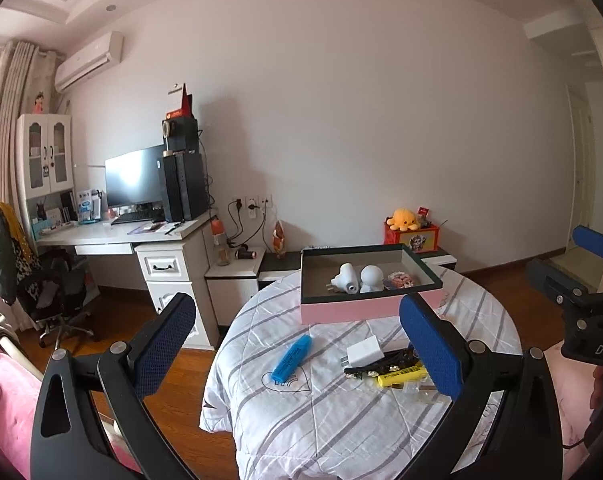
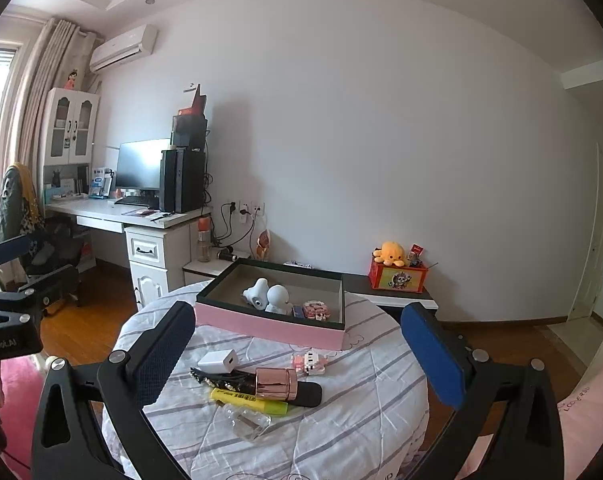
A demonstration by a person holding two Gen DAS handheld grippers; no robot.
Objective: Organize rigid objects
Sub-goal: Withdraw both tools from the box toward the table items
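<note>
Blue marker (image 1: 292,358) lies left of centre on the quilt (image 1: 341,420), charger (image 1: 364,352) and yellow marker (image 1: 401,376) further right — loose, awaiting the pink box (image 1: 365,308) at upper centre. Left gripper (image 1: 297,344) and right gripper (image 2: 297,352) both gape, empty, poised to pick.

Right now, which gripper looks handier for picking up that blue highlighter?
Probably the left gripper. In its view the blue highlighter lies between its open fingers, with the pink box just beyond. The right gripper, also open, faces the yellow highlighter pile instead; the blue one is not in its view.
</note>
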